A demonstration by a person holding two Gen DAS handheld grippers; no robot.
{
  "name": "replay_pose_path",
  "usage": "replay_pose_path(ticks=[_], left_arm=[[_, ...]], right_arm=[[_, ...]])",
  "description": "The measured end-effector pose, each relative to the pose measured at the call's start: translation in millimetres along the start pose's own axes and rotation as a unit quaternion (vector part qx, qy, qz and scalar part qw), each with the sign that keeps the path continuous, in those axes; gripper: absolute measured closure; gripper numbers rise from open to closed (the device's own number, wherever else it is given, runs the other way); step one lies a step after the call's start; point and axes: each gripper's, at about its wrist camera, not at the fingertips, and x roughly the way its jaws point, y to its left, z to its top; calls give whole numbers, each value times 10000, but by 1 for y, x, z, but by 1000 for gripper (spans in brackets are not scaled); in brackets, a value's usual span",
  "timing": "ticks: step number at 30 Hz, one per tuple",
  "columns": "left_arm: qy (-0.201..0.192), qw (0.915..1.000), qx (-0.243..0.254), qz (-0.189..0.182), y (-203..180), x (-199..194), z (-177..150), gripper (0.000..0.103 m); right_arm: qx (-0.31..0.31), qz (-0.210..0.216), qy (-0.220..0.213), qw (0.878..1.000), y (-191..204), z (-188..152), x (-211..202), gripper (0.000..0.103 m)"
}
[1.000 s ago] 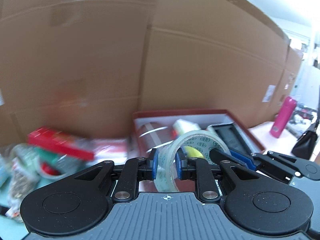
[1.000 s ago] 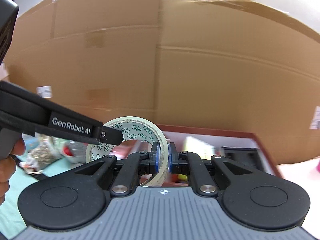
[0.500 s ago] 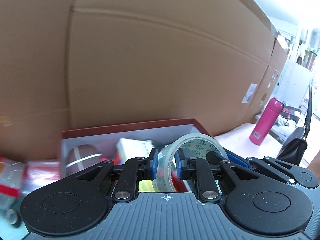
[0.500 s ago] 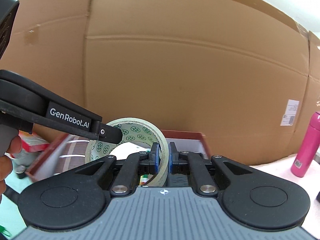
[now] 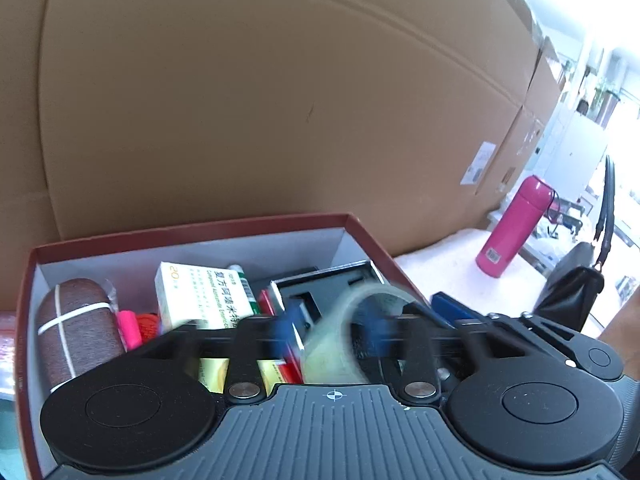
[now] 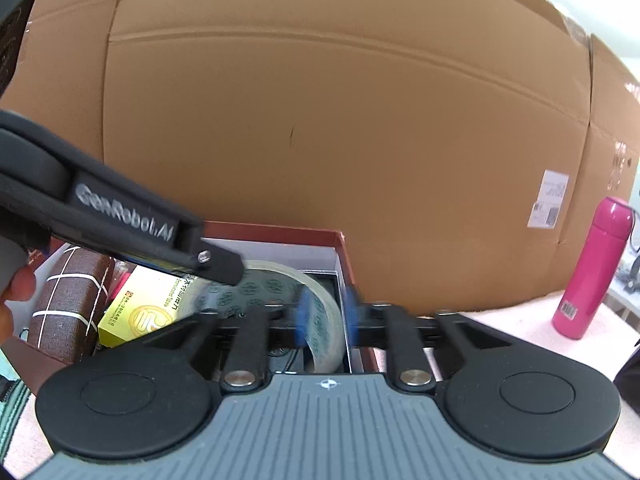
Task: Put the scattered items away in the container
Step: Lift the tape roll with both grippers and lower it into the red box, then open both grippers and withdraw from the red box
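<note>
A roll of clear tape (image 5: 344,336) with green print hangs over the red box (image 5: 192,229), also seen in the right wrist view (image 6: 320,312). My left gripper (image 5: 332,328) has its blue pads spread wide, blurred, apart from the tape wall. My right gripper (image 6: 326,314) also has its pads spread, with the tape wall loose between them. The box (image 6: 280,232) holds a brown case (image 5: 76,332), a white medicine carton (image 5: 204,300), a yellow carton (image 6: 140,312) and a black tray (image 5: 332,284).
A large cardboard box (image 5: 280,100) stands right behind the red box. A pink bottle (image 5: 512,228) and a black handbag (image 5: 572,300) stand to the right on a pale cloth. The left gripper's body (image 6: 100,216) crosses the right wrist view.
Both grippers carried the tape right and down over the red box. Both sets of pads have opened from the tape wall, and the left pads are blurred with motion.
</note>
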Motion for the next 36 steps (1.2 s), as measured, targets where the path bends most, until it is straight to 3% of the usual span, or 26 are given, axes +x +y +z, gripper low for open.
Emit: replay_pose_path(ticks=[1, 2, 6, 8, 28, 36], left_arm=[[-104, 9999, -2, 71, 0, -5, -2, 11], [-193, 9997, 9, 132, 1, -10, -4, 10], [-270, 9994, 84, 223, 4, -26, -9, 5], [-302, 9990, 67, 310, 7, -33, -14, 1], [-582, 9964, 27, 616, 22, -112, -40, 1], [-696, 9917, -252, 1050, 46, -151, -69, 1]], right_arm=[[-40, -41, -60, 10000, 3, -1, -2, 45], [-105, -85, -139, 9998, 6, -2, -5, 33], [-485, -109, -293, 9983, 23, -4, -14, 24], [-551, -18, -387, 9977, 28, -7, -24, 8], [-652, 375, -391, 9964, 74, 7, -75, 1], [-706, 735, -425, 9939, 110, 7, -89, 0]])
